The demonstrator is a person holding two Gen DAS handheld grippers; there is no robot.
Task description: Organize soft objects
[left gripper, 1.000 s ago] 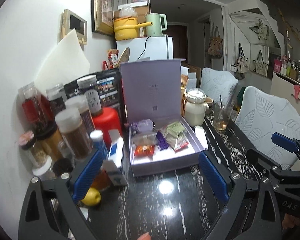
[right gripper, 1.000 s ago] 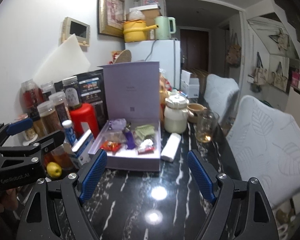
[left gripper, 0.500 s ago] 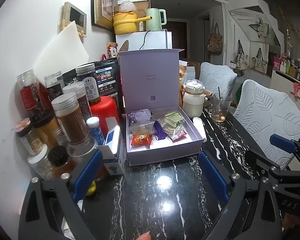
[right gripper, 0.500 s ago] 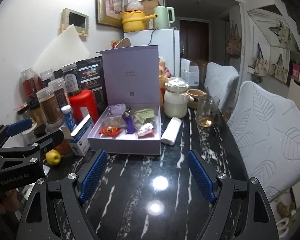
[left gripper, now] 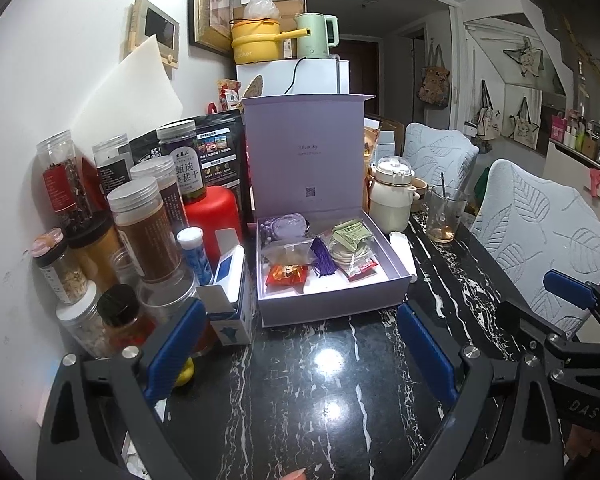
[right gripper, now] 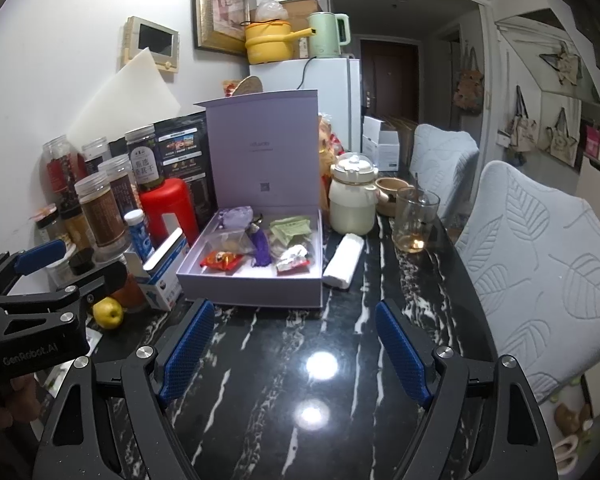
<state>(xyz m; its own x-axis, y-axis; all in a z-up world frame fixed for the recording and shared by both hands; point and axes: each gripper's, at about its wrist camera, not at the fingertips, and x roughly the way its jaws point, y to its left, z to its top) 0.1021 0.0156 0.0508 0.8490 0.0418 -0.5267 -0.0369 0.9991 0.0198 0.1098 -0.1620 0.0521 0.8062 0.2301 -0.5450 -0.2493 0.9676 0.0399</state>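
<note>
An open lilac gift box (left gripper: 332, 304) (right gripper: 252, 284) stands on the black marble table with its lid upright. Inside lie soft packets: a red packet (left gripper: 286, 275) (right gripper: 222, 260), a purple tassel (left gripper: 323, 258) (right gripper: 261, 246), a green sachet (left gripper: 350, 234) (right gripper: 290, 226), a lilac pouch (left gripper: 288, 225) (right gripper: 236, 216) and clear bags. A white folded cloth (right gripper: 344, 258) (left gripper: 404, 248) lies right of the box. My left gripper (left gripper: 300, 352) and right gripper (right gripper: 296, 352) are both open and empty, held back from the box's front edge.
Jars and bottles (left gripper: 140, 232), a red canister (left gripper: 214, 212) and a small blue-white carton (left gripper: 230, 300) crowd the left by the wall. A yellow fruit (right gripper: 108, 312) lies front left. A cream pot (right gripper: 352, 200) and glass (right gripper: 414, 216) stand right; padded chairs (right gripper: 540, 264) flank the table.
Both grippers have drawn back and risen a little from the box, so more of the table shows. Jaws stayed open. Nothing on the table moved.
</note>
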